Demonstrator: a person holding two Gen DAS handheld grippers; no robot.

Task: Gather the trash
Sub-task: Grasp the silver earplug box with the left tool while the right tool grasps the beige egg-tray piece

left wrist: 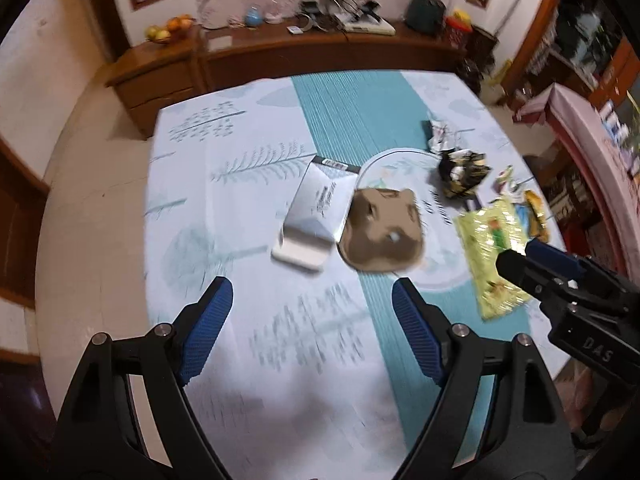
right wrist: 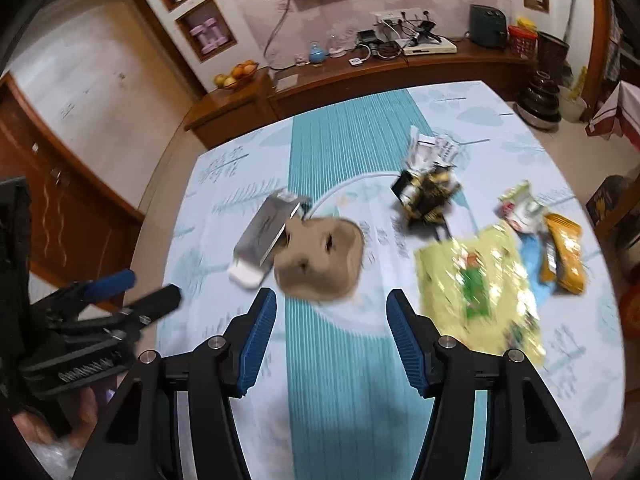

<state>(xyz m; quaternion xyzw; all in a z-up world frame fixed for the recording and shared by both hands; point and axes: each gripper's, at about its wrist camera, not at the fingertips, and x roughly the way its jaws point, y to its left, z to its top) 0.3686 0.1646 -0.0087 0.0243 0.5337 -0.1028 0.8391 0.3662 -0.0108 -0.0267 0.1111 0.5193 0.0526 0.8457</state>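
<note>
Wrappers lie scattered over the right side of the worktop (right wrist: 240, 152), a yellow-green packet (right wrist: 480, 280) nearest, a black crumpled one (right wrist: 428, 196) behind, an orange one (right wrist: 564, 260) beside, while left hand-held gripper (left wrist: 308, 304) and right hand-held gripper (right wrist: 332, 316) hover above, both released and empty.

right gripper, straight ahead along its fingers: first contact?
Likely the brown bear-shaped item, lying centred just beyond the open right gripper. Depth is unclear; bare tablecloth could come first.
</note>
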